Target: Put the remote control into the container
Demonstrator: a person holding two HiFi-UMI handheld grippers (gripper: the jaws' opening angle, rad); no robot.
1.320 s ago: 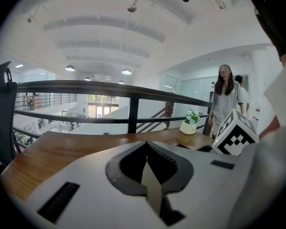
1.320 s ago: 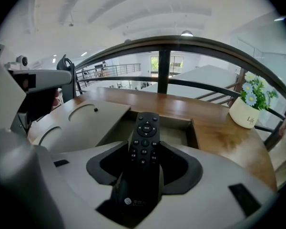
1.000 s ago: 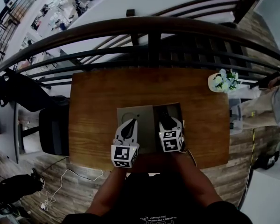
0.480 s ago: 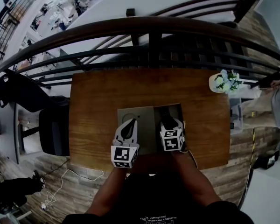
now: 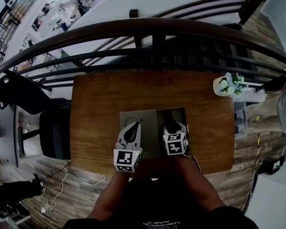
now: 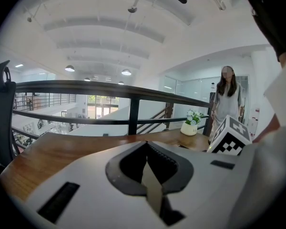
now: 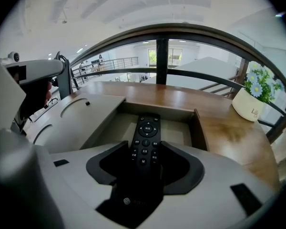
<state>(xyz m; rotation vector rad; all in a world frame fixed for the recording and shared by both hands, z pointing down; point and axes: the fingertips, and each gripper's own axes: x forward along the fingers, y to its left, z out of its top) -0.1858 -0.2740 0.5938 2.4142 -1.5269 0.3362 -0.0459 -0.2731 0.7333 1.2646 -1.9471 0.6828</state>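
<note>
Remote control (image 7: pixel 145 140) is pinched in right claw (image 7: pixel 146 157), aimed lengthwise over the open container (image 7: pixel 177 130) on the table (image 7: pixel 229 135) — probably lined up for lowering in. Left claw (image 6: pixel 146 151) is pressed together, empty — kept left of the opening.

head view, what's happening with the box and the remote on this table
A person holds a two-jaw gripper in each hand over a brown wooden table. The right gripper is clamped on a slim black remote control, its button end pointing into the open grey-beige box. The remote is not yet released. The left gripper is closed on a thin beige strip, apparently the edge of the box's flat lid, which lies open on the left.
</note>
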